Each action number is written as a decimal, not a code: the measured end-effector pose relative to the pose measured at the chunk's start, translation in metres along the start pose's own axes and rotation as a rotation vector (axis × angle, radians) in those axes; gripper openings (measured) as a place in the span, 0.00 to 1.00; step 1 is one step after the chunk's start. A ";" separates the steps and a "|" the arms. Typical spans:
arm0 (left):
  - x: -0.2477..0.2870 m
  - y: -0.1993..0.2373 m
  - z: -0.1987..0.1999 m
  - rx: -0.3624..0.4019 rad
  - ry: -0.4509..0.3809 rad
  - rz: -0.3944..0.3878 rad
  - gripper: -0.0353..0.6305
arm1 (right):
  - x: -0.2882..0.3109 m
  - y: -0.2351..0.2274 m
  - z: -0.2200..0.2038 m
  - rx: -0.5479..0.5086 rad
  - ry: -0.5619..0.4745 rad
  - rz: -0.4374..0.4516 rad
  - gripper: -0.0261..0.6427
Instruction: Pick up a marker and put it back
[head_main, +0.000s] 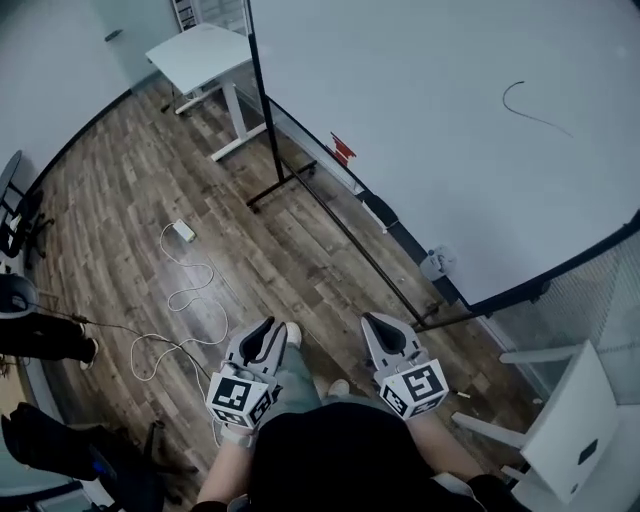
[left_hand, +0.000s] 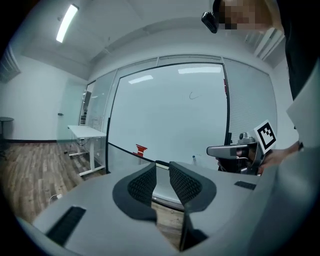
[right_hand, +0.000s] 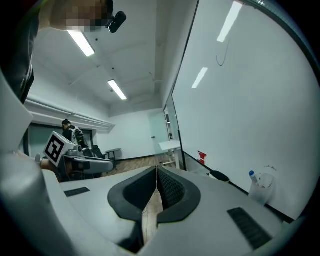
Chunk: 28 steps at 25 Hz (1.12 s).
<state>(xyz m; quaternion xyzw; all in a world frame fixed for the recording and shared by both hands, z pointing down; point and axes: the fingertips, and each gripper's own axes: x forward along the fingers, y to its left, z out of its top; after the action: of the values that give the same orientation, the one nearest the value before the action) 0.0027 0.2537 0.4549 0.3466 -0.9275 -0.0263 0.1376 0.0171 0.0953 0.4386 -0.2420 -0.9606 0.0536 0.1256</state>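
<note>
Where things lie around the whiteboard

Along the whiteboard's lower edge sit, from left to right, a small clip, an eraser and a cup with the marker standing in it. A desk stands beyond the whiteboard's left end. A chair stands past its right end. On the floor before the whiteboard, towards its left half, lies a looping cable with an adapter at its end. The left gripper and the right gripper are side by side before the whiteboard, apart from it, the right one nearer the cup.
</note>
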 end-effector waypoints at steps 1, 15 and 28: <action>0.018 0.001 0.003 0.010 0.007 -0.035 0.19 | 0.004 -0.013 0.000 0.007 0.000 -0.029 0.08; 0.247 -0.051 0.033 0.172 0.104 -0.645 0.19 | 0.001 -0.148 0.008 0.152 -0.017 -0.546 0.08; 0.305 -0.167 -0.007 0.332 0.187 -1.042 0.21 | -0.101 -0.166 -0.019 0.266 -0.035 -1.029 0.08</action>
<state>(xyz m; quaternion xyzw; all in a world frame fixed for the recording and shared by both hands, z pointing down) -0.1094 -0.0715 0.5099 0.7774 -0.6089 0.0865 0.1320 0.0336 -0.0977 0.4621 0.2795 -0.9420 0.1106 0.1491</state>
